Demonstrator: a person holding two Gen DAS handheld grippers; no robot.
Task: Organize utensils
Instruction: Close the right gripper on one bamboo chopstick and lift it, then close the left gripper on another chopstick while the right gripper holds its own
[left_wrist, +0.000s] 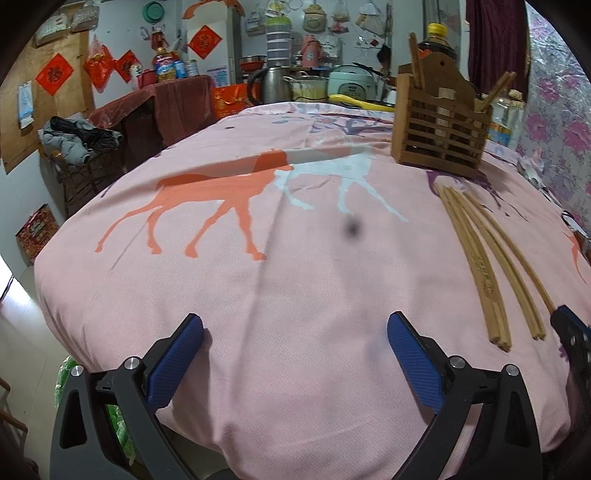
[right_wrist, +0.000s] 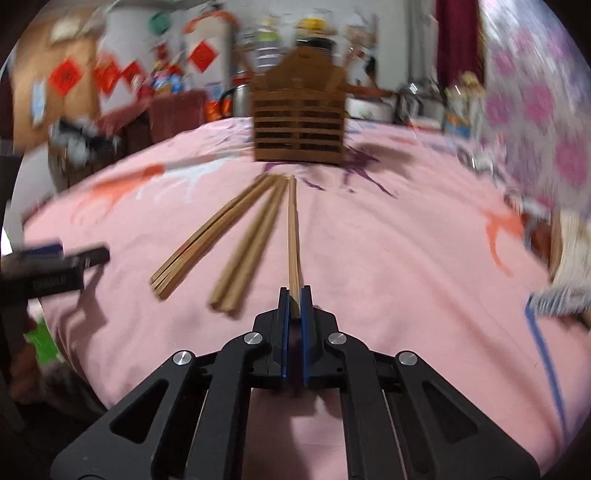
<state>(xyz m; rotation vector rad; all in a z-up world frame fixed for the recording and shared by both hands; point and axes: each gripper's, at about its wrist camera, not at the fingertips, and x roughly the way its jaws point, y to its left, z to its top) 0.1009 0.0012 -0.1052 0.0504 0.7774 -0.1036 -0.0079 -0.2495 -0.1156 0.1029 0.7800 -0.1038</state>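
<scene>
chopstick (right_wrist: 293, 236), rightmost on the cloth (right_wrist: 388, 258), is pinched at its near end by the right gripper (right_wrist: 294, 301); lift level toward the far holder (right_wrist: 299, 125), left gripper (left_wrist: 295, 350) open.

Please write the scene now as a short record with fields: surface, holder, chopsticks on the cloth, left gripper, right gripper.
surface: pink cloth with horse print
holder: wooden slatted holder, upright at the far side, some sticks already standing in it
chopsticks on the cloth: two loose bundles lying flat in front of the holder, plus one chopstick to their right
left gripper: open, nothing between its jaws, over bare cloth
right gripper: shut on the near end of the single chopstick, which points toward the holder
</scene>
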